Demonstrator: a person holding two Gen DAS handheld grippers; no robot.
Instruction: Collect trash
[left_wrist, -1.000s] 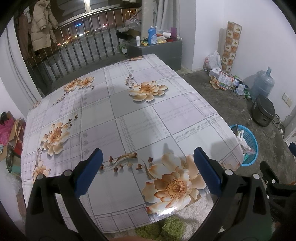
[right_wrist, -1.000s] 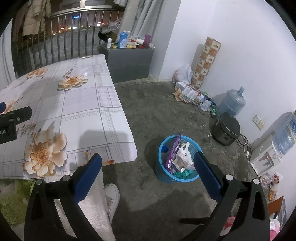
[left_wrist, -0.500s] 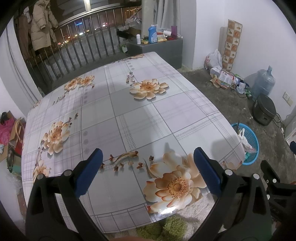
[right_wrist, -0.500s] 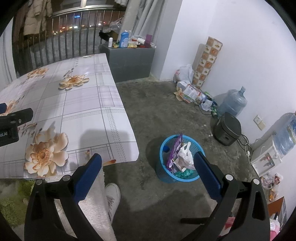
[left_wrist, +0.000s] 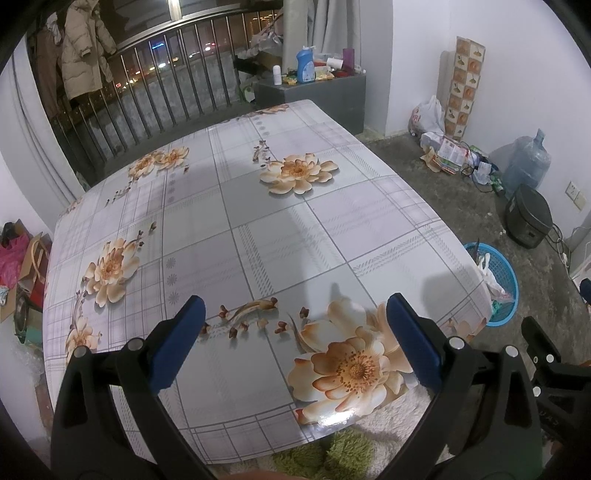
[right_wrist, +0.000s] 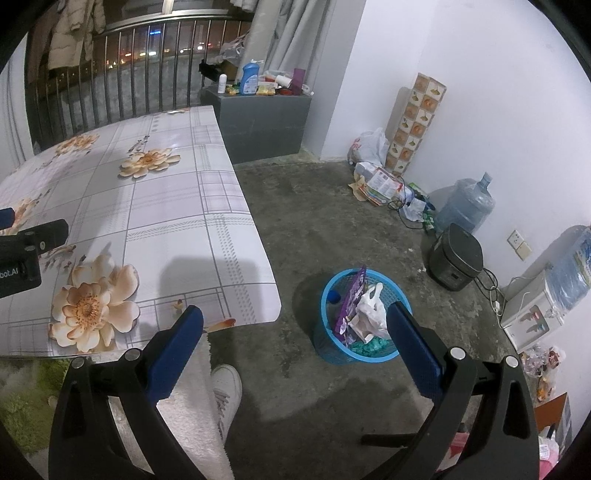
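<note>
Left wrist view: the left gripper (left_wrist: 293, 314) hangs over the flowered tablecloth (left_wrist: 258, 229) at lower centre, jaws spread wide and holding nothing. Right wrist view: the right gripper (right_wrist: 295, 325), likewise spread wide and empty, frames the concrete floor (right_wrist: 332, 229), with the blue trash basket (right_wrist: 328, 350) at lower centre right, beside the table edge, containing a purple wrapper (right_wrist: 351, 299) and a white plastic bag (right_wrist: 371, 308).

I see a flowered table (left_wrist: 258, 229) on bare concrete floor (right_wrist: 332, 229), white walls (right_wrist: 480, 92), and railing (left_wrist: 166, 92) against night lights.
</note>
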